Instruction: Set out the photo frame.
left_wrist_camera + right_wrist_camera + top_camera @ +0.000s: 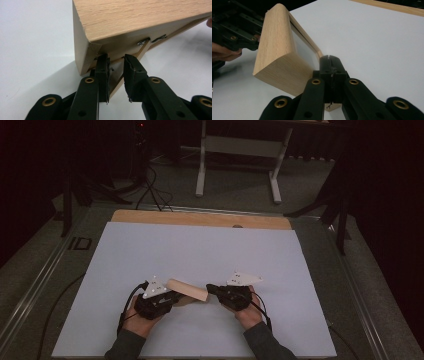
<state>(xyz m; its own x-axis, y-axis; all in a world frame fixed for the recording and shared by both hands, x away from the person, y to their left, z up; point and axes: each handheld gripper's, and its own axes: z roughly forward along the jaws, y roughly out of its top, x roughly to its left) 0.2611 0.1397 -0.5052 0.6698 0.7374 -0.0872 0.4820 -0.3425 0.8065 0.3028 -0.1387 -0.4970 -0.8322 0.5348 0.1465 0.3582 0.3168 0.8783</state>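
My R gripper (329, 58) is pinched tight on the thin rim of the wooden frame (275, 47), propping it tilted off the white table (374, 37), w/ L gripper (116, 58) spread just under its far end, ready to grab.

White sheet (200, 250) over wooden table (200, 218) (far edge bare), wooden block (188, 291) on it

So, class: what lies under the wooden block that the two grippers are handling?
Under the wooden block a thin wooden frame and small metal fittings show, above the white board. What the frame encloses is partly hidden.
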